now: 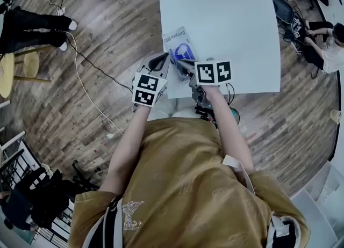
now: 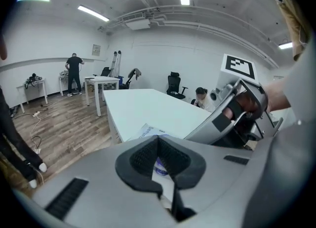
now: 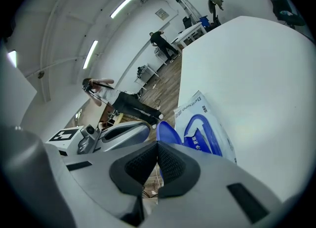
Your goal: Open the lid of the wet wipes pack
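The wet wipes pack (image 1: 174, 40) is white with blue print and lies at the near left corner of the white table (image 1: 226, 16). Its blue lid (image 3: 168, 132) stands raised at the pack's near end. My right gripper (image 3: 157, 144) has its jaws closed, with the tips at the lid's edge, apparently pinching it. In the head view the right gripper (image 1: 181, 64) reaches in from the table's front edge. My left gripper (image 1: 161, 62) is shut at the pack's left edge. In the left gripper view the pack (image 2: 147, 131) shows just beyond the left gripper (image 2: 158, 139).
The table's front edge is right under both grippers. A pale cable (image 1: 80, 75) trails over the wooden floor on the left, near a seated person's legs (image 1: 32, 27) and a yellow stool (image 1: 16, 70). Another person (image 1: 328, 43) sits at the far right.
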Available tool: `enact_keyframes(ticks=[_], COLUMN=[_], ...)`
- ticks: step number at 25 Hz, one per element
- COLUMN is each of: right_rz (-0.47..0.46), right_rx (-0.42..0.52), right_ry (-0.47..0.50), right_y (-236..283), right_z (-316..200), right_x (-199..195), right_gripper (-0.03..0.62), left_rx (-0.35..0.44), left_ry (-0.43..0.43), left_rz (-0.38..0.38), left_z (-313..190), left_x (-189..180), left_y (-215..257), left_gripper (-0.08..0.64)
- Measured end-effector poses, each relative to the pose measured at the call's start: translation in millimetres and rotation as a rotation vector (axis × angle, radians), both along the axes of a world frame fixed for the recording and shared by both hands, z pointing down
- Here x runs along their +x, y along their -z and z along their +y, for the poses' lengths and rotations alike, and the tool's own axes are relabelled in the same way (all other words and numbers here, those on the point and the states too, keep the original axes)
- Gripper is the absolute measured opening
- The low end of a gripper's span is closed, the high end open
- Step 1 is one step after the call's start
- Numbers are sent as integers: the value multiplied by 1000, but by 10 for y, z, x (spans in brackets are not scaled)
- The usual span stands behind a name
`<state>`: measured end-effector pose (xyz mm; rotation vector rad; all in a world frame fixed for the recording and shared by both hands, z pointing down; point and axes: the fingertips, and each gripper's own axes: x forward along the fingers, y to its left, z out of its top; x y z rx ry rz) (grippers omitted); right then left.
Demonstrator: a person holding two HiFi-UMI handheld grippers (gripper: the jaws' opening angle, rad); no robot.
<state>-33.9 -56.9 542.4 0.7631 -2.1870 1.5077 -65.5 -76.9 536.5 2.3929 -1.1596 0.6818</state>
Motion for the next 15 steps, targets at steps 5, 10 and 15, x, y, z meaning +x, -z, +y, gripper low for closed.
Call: enact_keyframes(ticks=[5, 10, 15], right_rz=[-6, 17, 12], right_rx=[-1, 29, 23], right_ry=[14, 25, 19], right_y=[8, 26, 24], right_z=[16, 7, 0], right_x=[-34, -27, -10], right_gripper=[8, 8, 8], left_rx=[10, 6, 12], left_ry=[-32, -50, -59], left_rz=[-1, -1, -15], left_z=[-40, -60, -76], left_x=[115, 175, 192], left_y=[35, 30, 45], left_gripper=[5, 5, 5])
